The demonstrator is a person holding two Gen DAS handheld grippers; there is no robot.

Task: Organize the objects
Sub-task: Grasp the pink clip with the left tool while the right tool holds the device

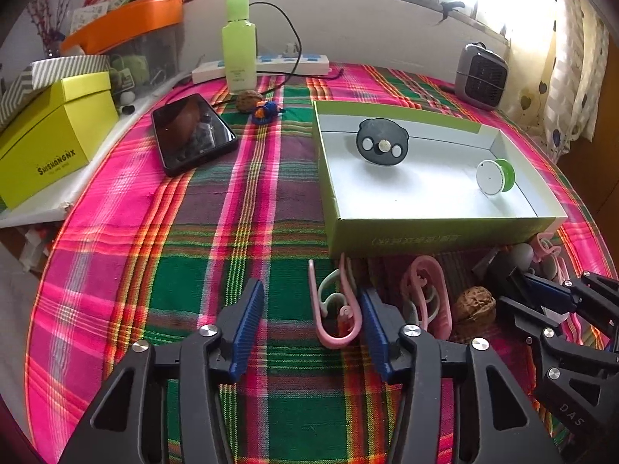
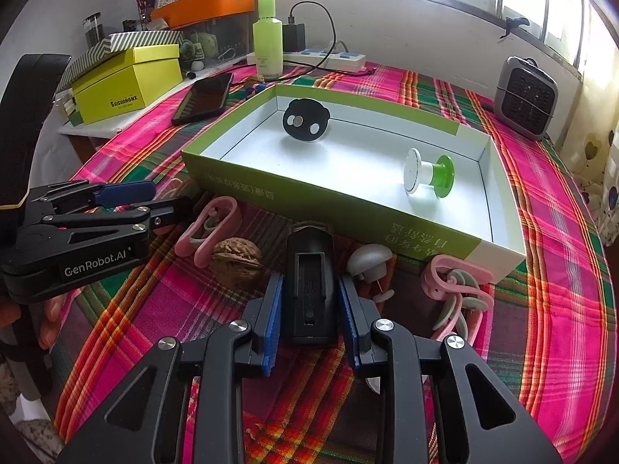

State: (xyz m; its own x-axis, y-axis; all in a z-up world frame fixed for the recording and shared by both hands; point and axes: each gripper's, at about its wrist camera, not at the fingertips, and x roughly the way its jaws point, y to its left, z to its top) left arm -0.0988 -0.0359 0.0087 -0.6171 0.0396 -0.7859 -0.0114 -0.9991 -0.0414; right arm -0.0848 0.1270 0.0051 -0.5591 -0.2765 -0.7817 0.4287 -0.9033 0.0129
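Observation:
A green open box (image 1: 433, 232) (image 2: 309, 197) sits on the plaid cloth and holds a black round piece (image 1: 382, 141) (image 2: 305, 120) and a green-white spool (image 1: 495, 177) (image 2: 427, 172). My right gripper (image 2: 310, 301) is shut on a black block (image 2: 310, 282) in front of the box; it also shows in the left wrist view (image 1: 522, 286). My left gripper (image 1: 311, 321) is open and empty, low over the cloth, with a pink clip (image 1: 336, 309) by its right finger. More pink clips (image 2: 207, 228) (image 2: 456, 290), a walnut (image 2: 236, 263) (image 1: 474, 305) and a grey knob (image 2: 367, 259) lie nearby.
A phone (image 1: 191, 133), a second walnut (image 1: 248, 100), a blue toy (image 1: 266, 111), a green bottle (image 1: 239, 44) and a power strip (image 1: 267, 65) lie at the back. A yellow box (image 1: 54, 135) stands left, a grey heater (image 2: 526, 96) right.

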